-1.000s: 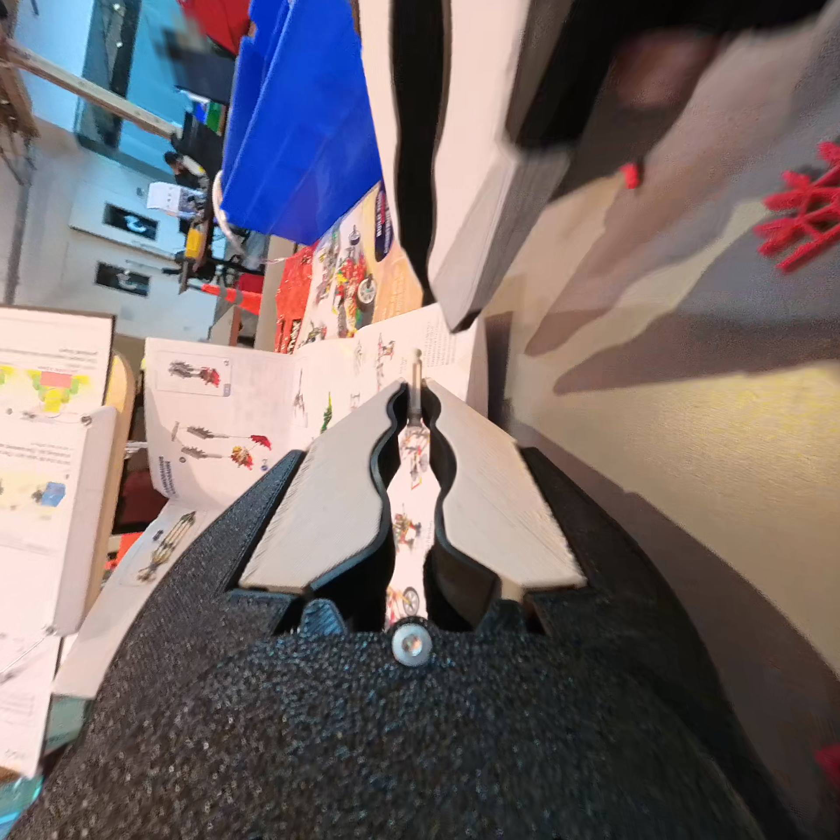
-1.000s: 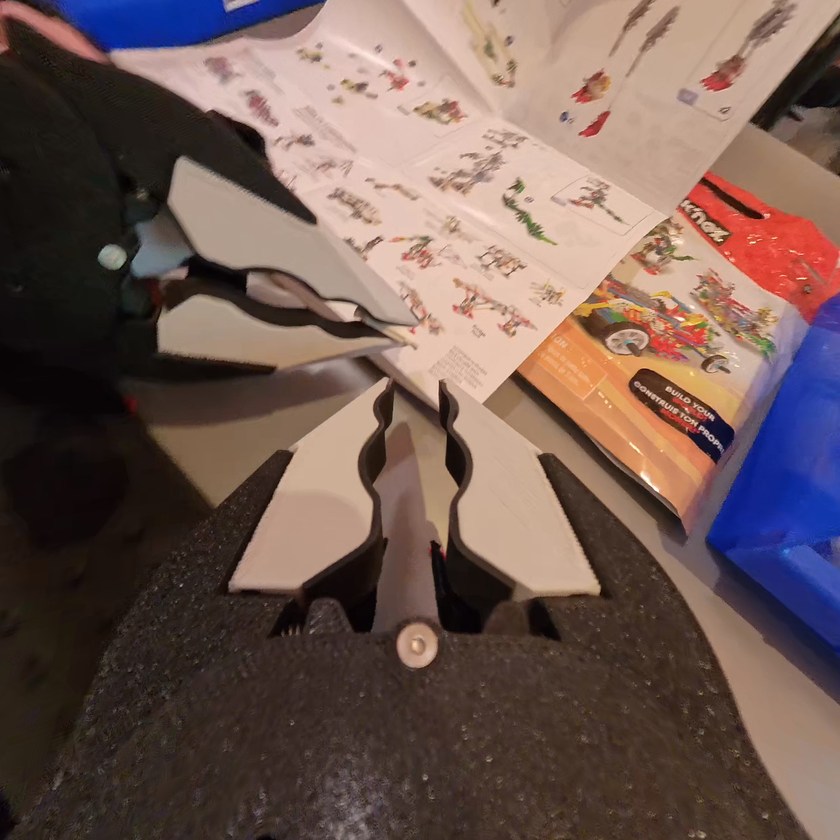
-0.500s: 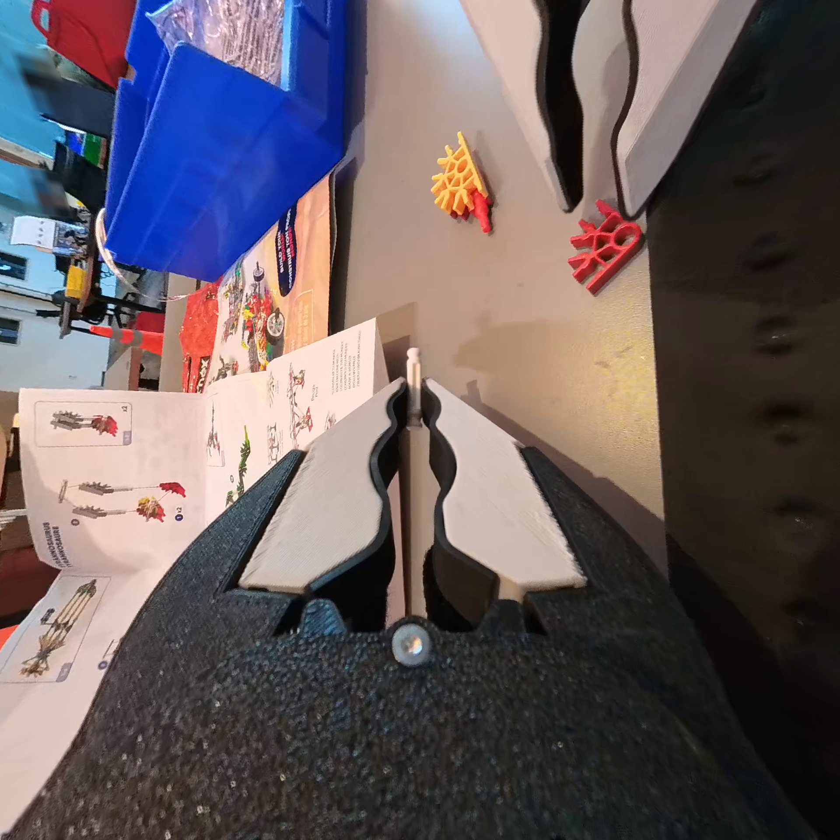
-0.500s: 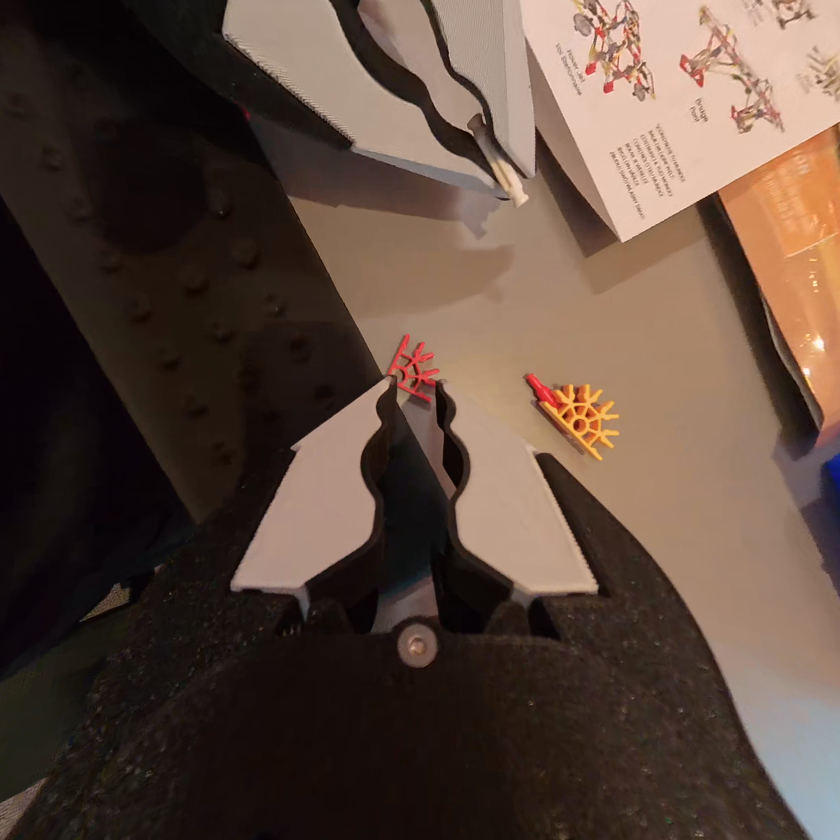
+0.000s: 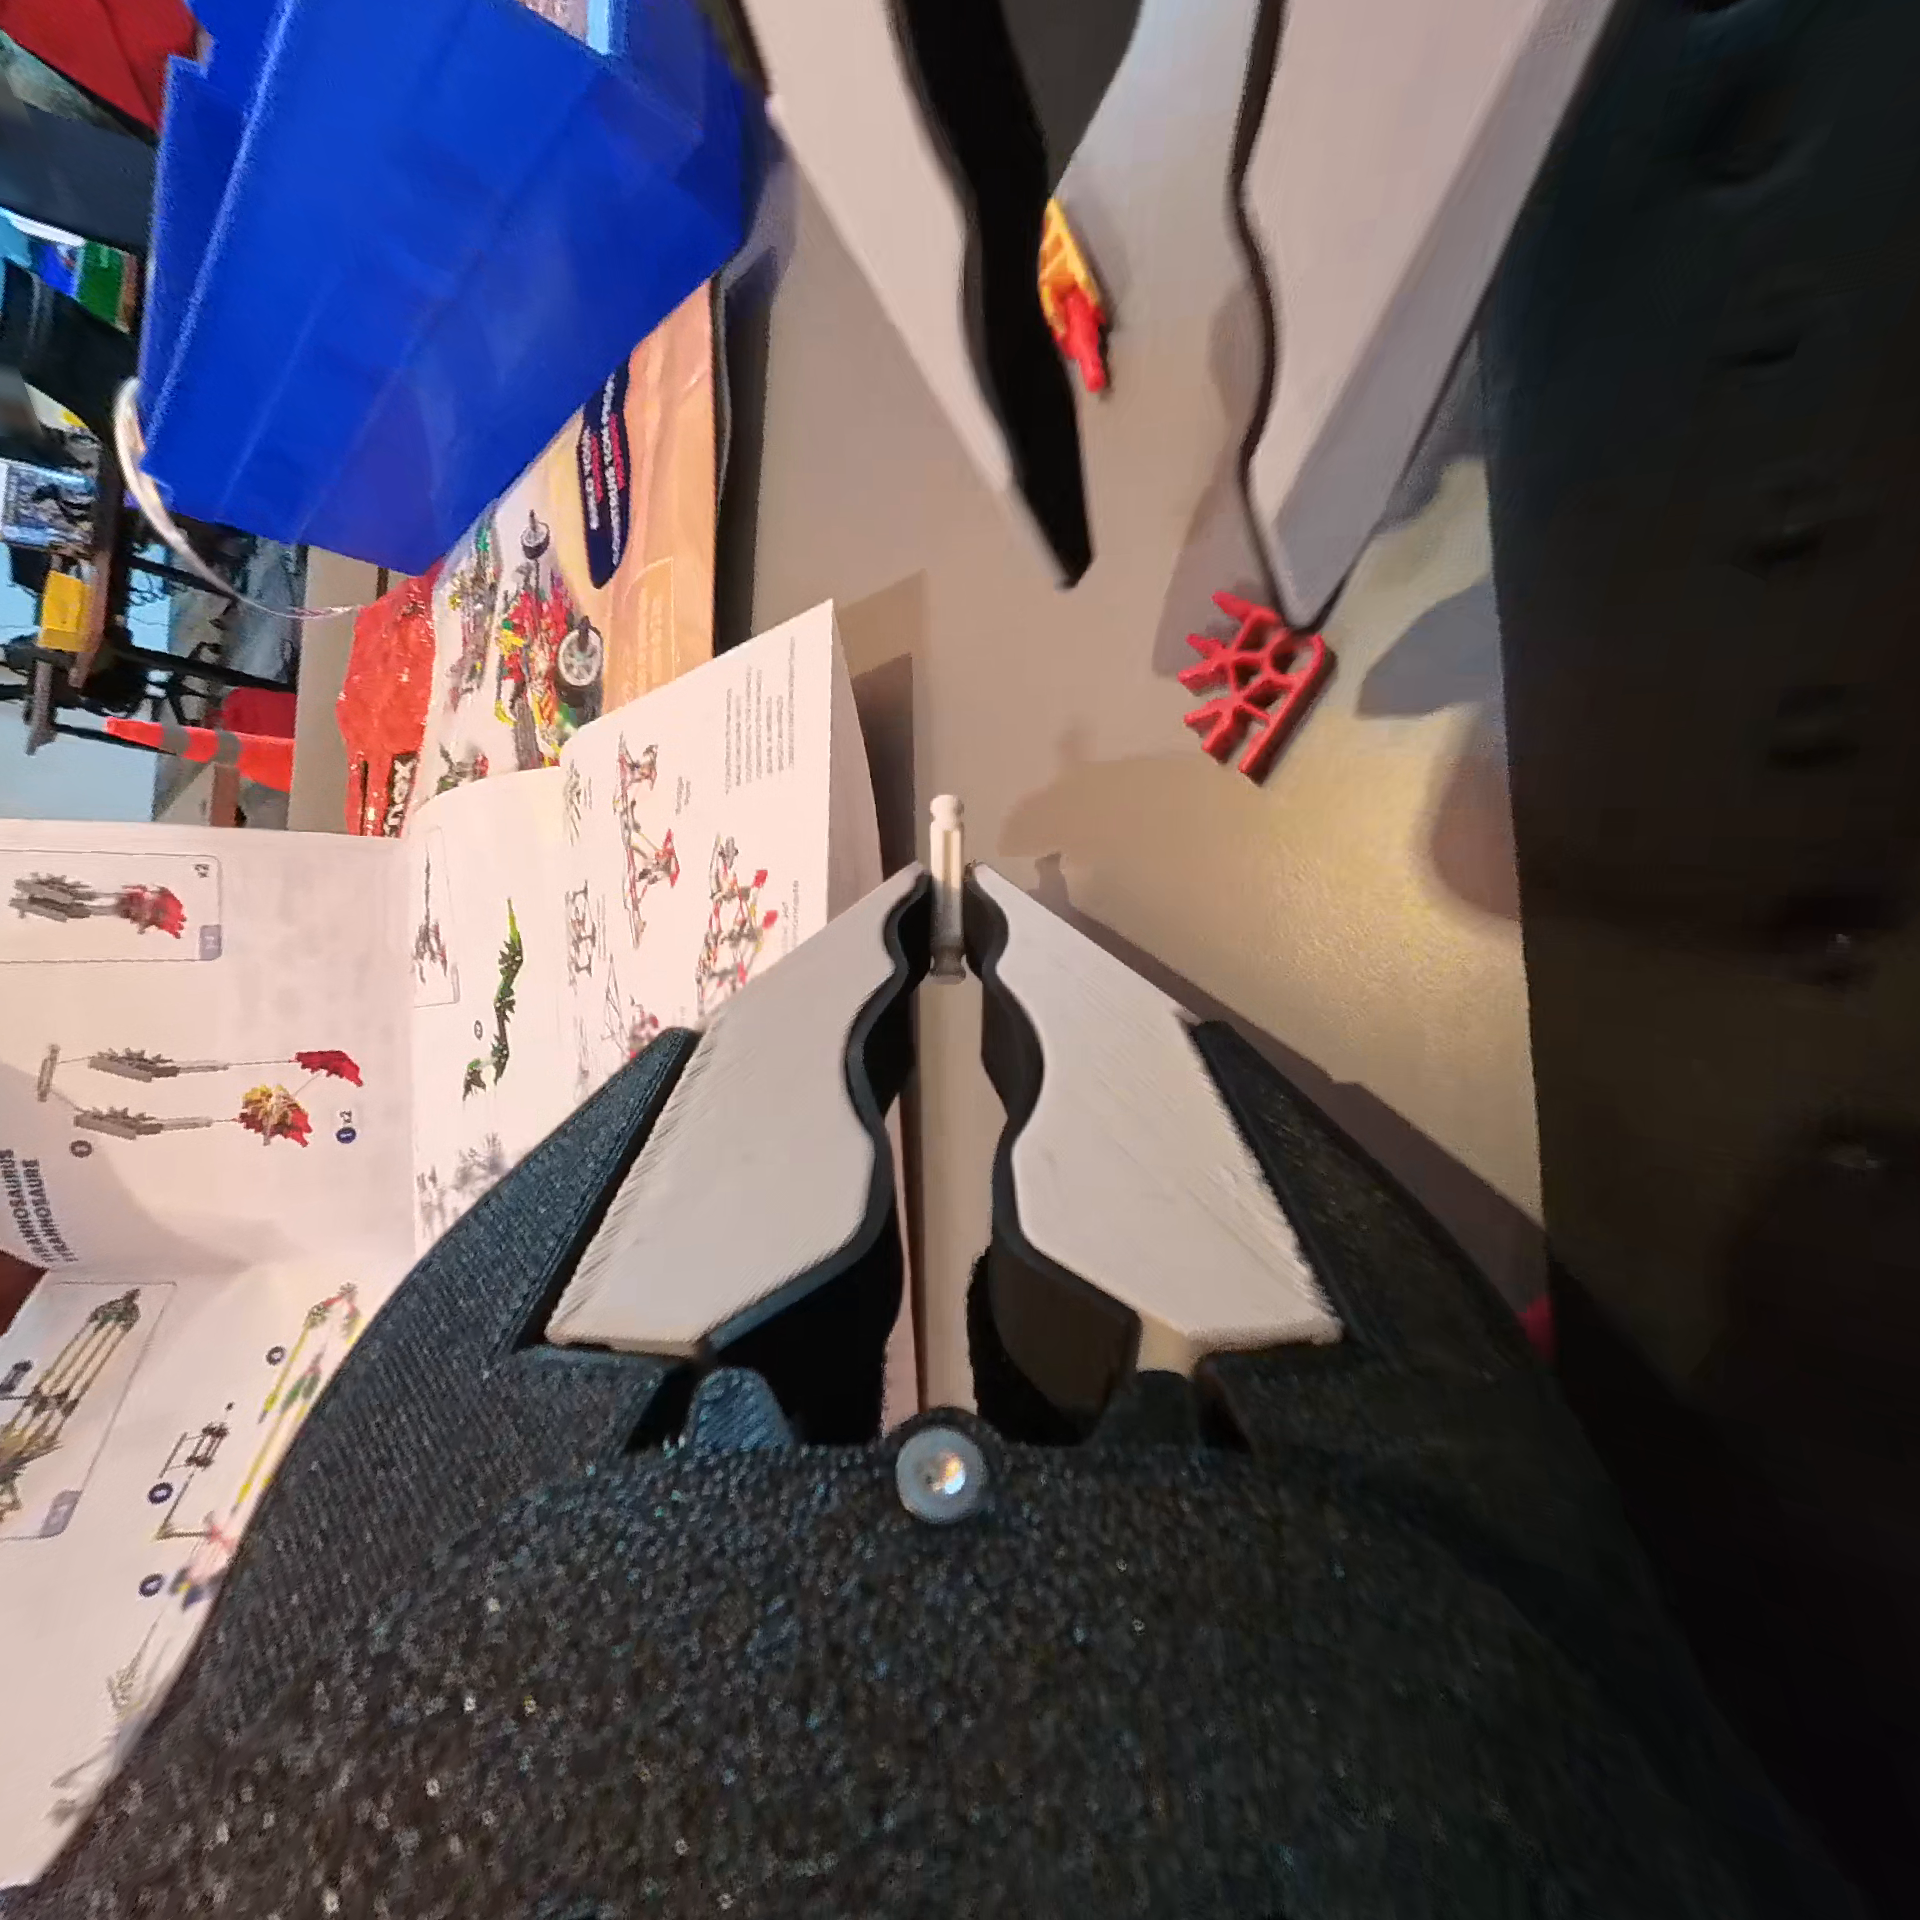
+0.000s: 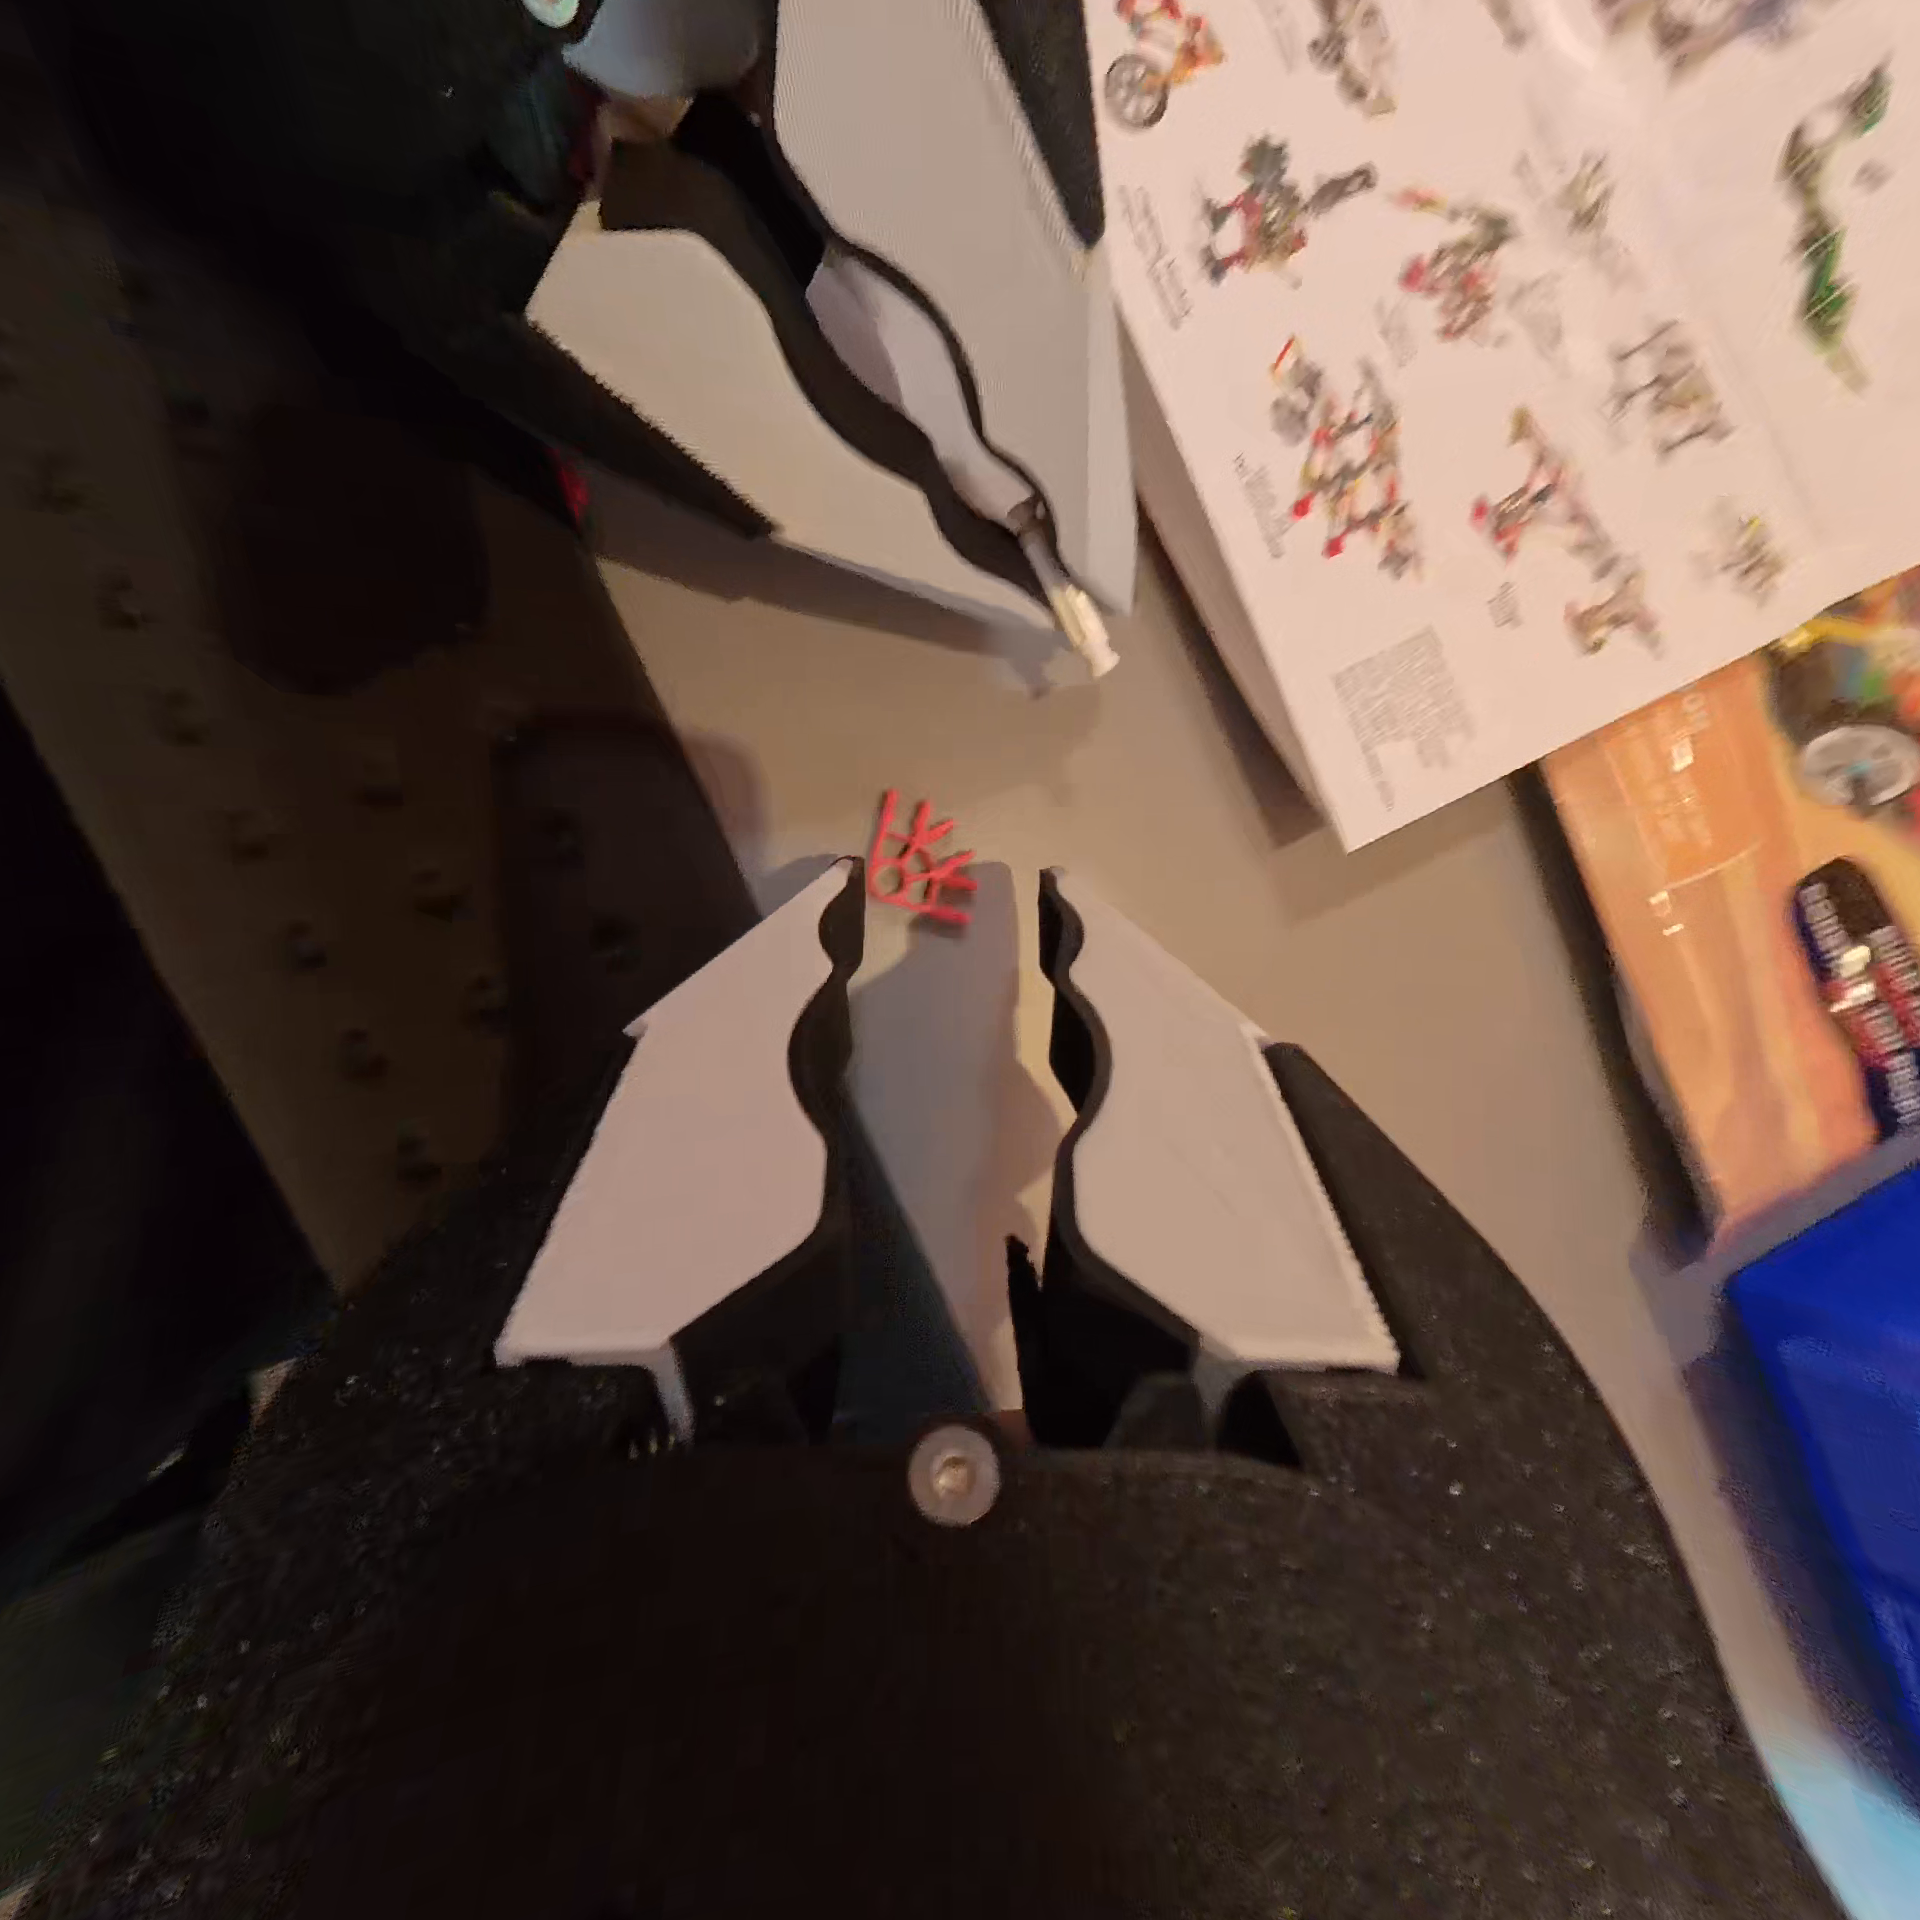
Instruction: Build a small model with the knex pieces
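The left tongs (image 5: 948, 883) are pinching a thin white rod (image 5: 947, 831), whose knobbed tip is sticking out past the fingertips. The right tongs (image 6: 948, 883) are standing parted and holding nothing, with the tips hanging just over a red connector piece (image 6: 920, 868) lying on the grey worktop (image 6: 1247, 935). A yellow connector with a red peg (image 5: 1070, 281) is lying nearby. An unfolded instruction sheet (image 6: 1507, 364) is lying beside them, with a printed box (image 5: 623, 540) and a blue bin (image 5: 416, 260) further towards the worktop's edge.
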{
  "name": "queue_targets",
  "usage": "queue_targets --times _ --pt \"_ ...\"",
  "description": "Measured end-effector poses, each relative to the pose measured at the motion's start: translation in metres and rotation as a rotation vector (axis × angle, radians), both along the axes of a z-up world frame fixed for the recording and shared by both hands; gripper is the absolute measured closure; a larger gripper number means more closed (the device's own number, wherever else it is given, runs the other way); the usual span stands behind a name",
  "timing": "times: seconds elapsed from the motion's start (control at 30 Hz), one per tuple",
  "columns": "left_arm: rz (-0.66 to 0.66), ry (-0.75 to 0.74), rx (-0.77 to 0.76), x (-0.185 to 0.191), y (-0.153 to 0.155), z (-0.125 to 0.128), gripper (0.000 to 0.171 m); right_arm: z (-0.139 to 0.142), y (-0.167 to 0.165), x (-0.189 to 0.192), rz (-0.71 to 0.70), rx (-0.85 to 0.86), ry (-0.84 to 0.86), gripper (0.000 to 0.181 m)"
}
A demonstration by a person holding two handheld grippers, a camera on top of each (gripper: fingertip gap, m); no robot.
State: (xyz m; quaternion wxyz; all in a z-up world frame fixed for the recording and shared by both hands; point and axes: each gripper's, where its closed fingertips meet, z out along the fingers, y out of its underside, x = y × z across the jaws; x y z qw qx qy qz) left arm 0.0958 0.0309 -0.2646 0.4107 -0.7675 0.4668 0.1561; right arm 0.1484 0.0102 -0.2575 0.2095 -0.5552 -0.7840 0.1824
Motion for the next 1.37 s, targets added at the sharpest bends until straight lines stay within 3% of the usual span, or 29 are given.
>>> queue_targets --times 0.03,0.17,0.27,0.63,0.97,1.13,1.37 --pt "-0.006 -0.002 -0.007 0.0 -0.002 -0.001 0.17 -0.003 -0.003 0.004 -0.011 0.001 -0.022 0.147" --pt "-0.034 -0.017 -0.022 0.006 -0.003 -0.004 0.17 -0.015 -0.003 0.0 -0.15 0.001 -0.037 0.144" --pt "-0.052 -0.026 -0.028 0.01 -0.005 -0.004 0.17 -0.02 -0.005 -0.004 -0.186 -0.027 -0.019 0.157" --pt "-0.067 -0.043 -0.07 0.005 -0.019 -0.01 0.17 -0.007 -0.008 -0.018 -0.108 0.064 0.117 0.158" --pt "-0.072 -0.381 -0.019 0.014 -0.016 0.027 0.17 0.031 -0.011 -0.029 -0.186 -0.257 0.423 0.158" --pt "-0.068 -0.466 0.012 0.014 -0.014 0.039 0.17 0.039 -0.012 -0.028 -0.174 -0.317 0.465 0.158" --pt "-0.099 -0.492 -0.01 0.02 -0.015 0.037 0.17 0.042 -0.013 -0.028 -0.158 -0.345 0.478 0.158"
